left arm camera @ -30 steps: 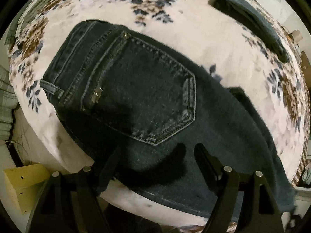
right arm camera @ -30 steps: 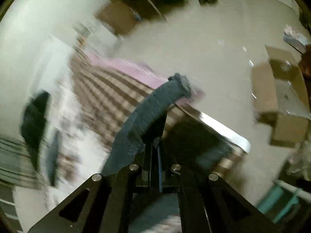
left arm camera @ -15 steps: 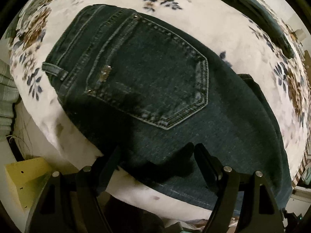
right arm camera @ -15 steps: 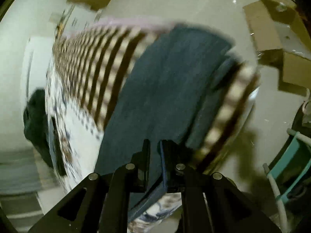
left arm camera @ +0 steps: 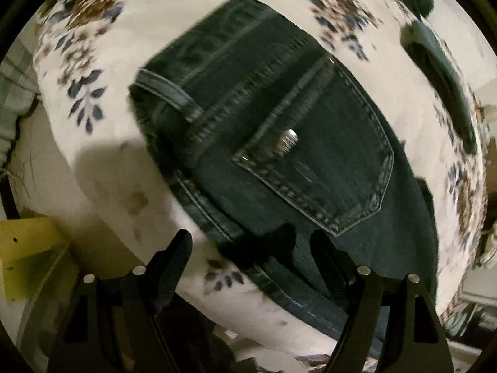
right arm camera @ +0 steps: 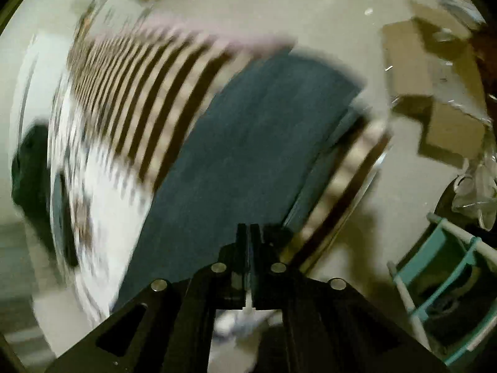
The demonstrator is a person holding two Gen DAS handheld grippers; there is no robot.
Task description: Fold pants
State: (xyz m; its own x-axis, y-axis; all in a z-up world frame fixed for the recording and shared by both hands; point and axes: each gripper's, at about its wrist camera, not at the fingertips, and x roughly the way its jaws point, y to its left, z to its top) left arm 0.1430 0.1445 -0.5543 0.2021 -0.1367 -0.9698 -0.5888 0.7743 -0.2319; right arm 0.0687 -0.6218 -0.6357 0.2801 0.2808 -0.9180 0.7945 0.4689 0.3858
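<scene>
Dark blue jeans (left arm camera: 279, 143) lie on a floral sheet (left arm camera: 192, 12), back pocket and waistband up, in the left wrist view. My left gripper (left arm camera: 250, 242) is open and hovers just above the jeans' near edge, holding nothing. In the blurred right wrist view the jeans' leg (right arm camera: 248, 143) stretches away over a checked blanket (right arm camera: 133, 93). My right gripper (right arm camera: 248, 233) is shut, its tips at the near end of the leg; whether cloth is pinched between them does not show.
Another dark folded garment (left arm camera: 441, 71) lies at the far right of the sheet. A yellow box (left arm camera: 28, 248) sits low left beside the bed. Cardboard boxes (right arm camera: 435, 93) and a teal rack (right arm camera: 444, 279) stand on the floor to the right.
The left gripper has shifted left toward the waistband side, still open. The right gripper went from holding the leg raised to low over the bed, with the leg now laid flat.
</scene>
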